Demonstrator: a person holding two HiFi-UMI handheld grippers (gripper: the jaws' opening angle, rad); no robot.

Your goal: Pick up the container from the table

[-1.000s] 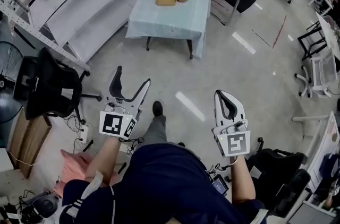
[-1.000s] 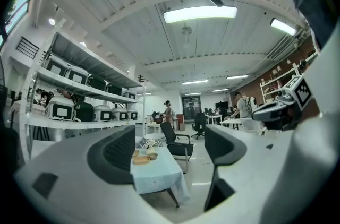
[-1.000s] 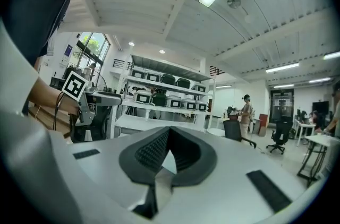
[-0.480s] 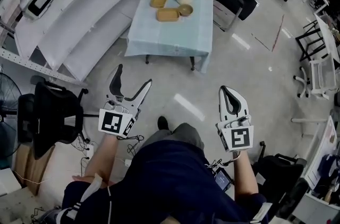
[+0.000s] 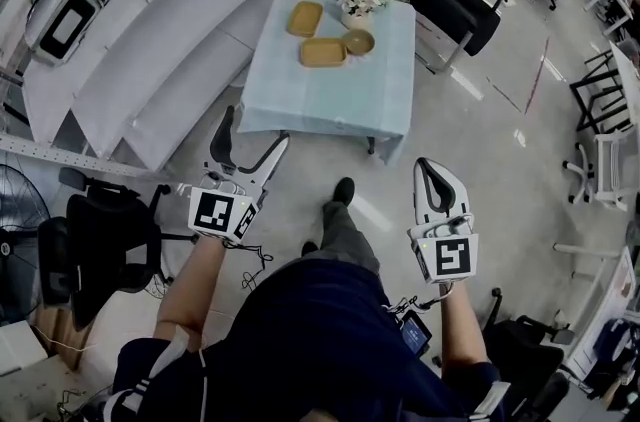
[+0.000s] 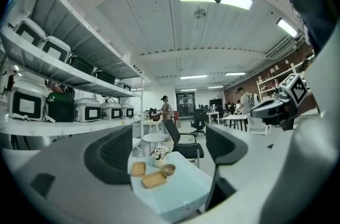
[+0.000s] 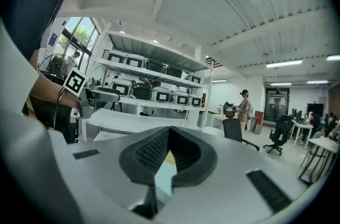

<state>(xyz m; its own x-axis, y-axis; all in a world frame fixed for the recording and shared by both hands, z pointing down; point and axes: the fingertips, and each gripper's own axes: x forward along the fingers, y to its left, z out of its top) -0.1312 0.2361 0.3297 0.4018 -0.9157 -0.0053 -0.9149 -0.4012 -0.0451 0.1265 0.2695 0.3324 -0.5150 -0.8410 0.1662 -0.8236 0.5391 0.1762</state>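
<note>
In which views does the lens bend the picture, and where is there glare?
Head view: lines bow toward the edges; bright glare streaks lie on the floor near the table. Left gripper view: strong fisheye, dark corners; the ceiling lamp is blown out white. Right gripper view: same fisheye and dark corners; the window at left is bright.

Head view: taken from above the person, faced steeply down; table (image 5: 335, 95) seen ahead, well apart.
Left gripper view: aimed level along its jaws at that table (image 6: 186, 186).
Right gripper view: aimed along its jaws toward shelving (image 7: 147, 102).
Shared: table, by head and left gripper views.
</note>
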